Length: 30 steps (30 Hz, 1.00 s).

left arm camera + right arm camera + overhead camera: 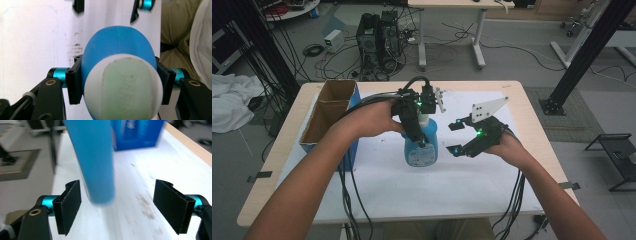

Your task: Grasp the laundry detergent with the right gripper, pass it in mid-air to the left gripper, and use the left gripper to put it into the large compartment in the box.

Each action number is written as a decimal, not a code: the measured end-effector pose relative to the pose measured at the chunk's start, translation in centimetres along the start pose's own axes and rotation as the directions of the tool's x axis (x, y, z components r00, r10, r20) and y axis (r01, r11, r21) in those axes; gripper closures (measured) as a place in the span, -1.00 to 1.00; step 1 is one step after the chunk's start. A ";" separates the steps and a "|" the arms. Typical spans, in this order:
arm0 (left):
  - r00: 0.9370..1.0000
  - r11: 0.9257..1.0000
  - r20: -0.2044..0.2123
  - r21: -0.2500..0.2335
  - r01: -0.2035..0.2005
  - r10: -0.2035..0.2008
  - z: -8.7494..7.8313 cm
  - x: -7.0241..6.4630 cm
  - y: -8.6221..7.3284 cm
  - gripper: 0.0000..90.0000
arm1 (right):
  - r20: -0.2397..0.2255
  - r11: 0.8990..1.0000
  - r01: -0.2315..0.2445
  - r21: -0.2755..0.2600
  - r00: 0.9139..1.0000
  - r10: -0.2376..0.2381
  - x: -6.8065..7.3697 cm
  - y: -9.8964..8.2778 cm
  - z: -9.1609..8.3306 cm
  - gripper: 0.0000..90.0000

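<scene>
Overhead, upright blue bottle (421,145) at table (512,100) centre, clamped near its top by left gripper (414,117); right gripper (457,137) gaping just beside. Closer, left gripper view: pads squeezing bottle (117,47). Right gripper view: bottle (96,157) between parted fingers (68,205), untouched; open tabletop rightward, blue box (137,132) behind.

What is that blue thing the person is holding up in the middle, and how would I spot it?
Start at the white-covered table and look to its middle, right of the open cardboard box. There the blue bottle stands upright, clamped near its top by the left tool. Its bright blue body with a white label and white cap sets it apart.
</scene>
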<state>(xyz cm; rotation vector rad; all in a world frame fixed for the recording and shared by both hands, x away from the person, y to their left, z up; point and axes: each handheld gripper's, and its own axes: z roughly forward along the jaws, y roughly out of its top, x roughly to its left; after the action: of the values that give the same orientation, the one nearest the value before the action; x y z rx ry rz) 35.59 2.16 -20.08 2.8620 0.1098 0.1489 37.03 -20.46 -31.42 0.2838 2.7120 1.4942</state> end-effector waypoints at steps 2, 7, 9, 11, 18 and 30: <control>0.999 0.999 -0.012 0.004 0.046 -0.046 -0.5 0.3 -0.6 -0.16 | 0.048 0.999 -0.050 0.014 0.998 0.049 -0.4 -0.2 -0.7 -0.52; 0.987 0.988 -0.053 0.029 0.151 -0.149 -1.7 1.1 -1.7 -0.16 | 0.132 0.998 -0.038 0.043 0.991 0.032 -1.5 -0.7 -2.6 -0.52; 0.979 0.980 -0.070 0.031 0.196 -0.194 -2.2 1.5 -2.1 -0.16 | 0.155 0.995 -0.066 0.078 0.986 0.053 -1.8 -0.8 -3.2 -0.52; 0.970 0.972 -0.083 0.038 0.232 -0.229 -2.5 1.8 -2.5 -0.16 | 0.143 0.986 -0.113 0.122 0.985 0.095 -1.7 -0.9 -3.5 -0.52; 0.922 0.929 -0.135 0.026 0.368 -0.362 -4.2 2.9 -3.6 -0.16 | 0.142 0.973 -0.136 0.188 0.984 0.111 -2.5 -1.2 -4.5 -0.65; 0.815 0.832 -0.211 0.020 0.555 -0.539 -7.2 3.9 -5.2 -0.16 | 0.172 0.940 -0.193 0.280 0.974 0.148 -3.7 -1.9 -6.4 -0.98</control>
<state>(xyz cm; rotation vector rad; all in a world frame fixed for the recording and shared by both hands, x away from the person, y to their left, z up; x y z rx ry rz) 38.33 9.41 -14.20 2.7488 0.9918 0.3122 39.67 -27.44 -29.77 0.6295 2.8415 1.0397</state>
